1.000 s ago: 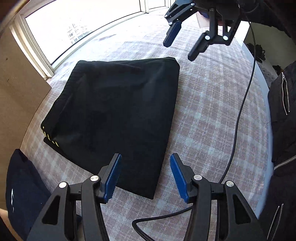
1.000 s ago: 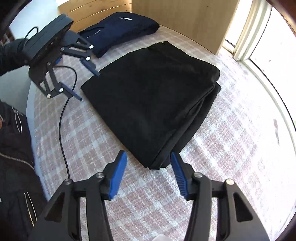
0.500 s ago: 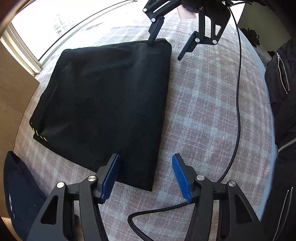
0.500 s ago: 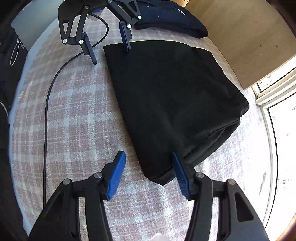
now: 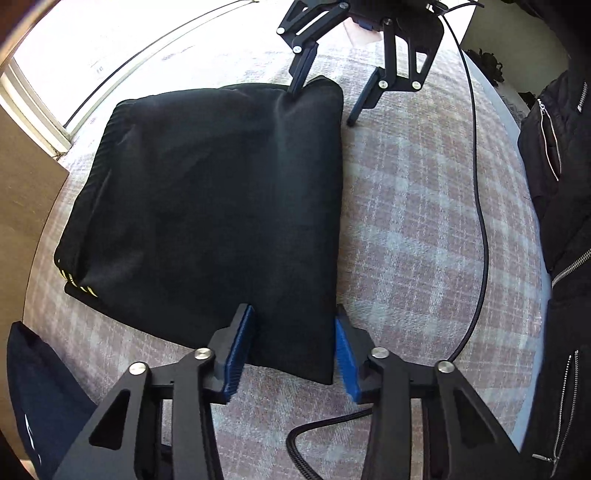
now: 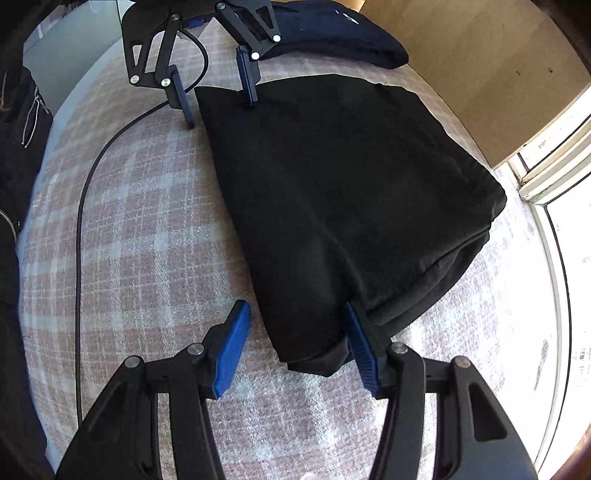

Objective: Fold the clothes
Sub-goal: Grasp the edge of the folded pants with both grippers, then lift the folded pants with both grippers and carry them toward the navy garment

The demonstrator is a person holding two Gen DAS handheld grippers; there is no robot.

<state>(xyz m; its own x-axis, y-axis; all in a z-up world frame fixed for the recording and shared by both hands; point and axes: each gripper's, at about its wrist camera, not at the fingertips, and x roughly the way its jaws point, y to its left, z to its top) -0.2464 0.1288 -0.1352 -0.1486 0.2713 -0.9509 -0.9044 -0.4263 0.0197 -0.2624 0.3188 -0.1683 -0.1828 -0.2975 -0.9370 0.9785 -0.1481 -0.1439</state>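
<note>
A black folded garment lies flat on the plaid tablecloth. My left gripper is open and straddles the garment's near right corner, one blue pad over the fabric. At the far corner of the same edge my right gripper is open too, one finger dimpling the cloth and the other beside the edge. In the right wrist view the garment shows stacked layers, and the right gripper spans its near corner. The left gripper stands at the far corner.
A navy folded garment lies past the black one. A black cable trails across the tablecloth. A person's black zipped jacket borders the table. A wooden panel and a window are behind.
Both grippers have come down from above the table to the garment's side edge, and each now straddles a corner. Their jaws have stayed apart. The garment has not moved.
</note>
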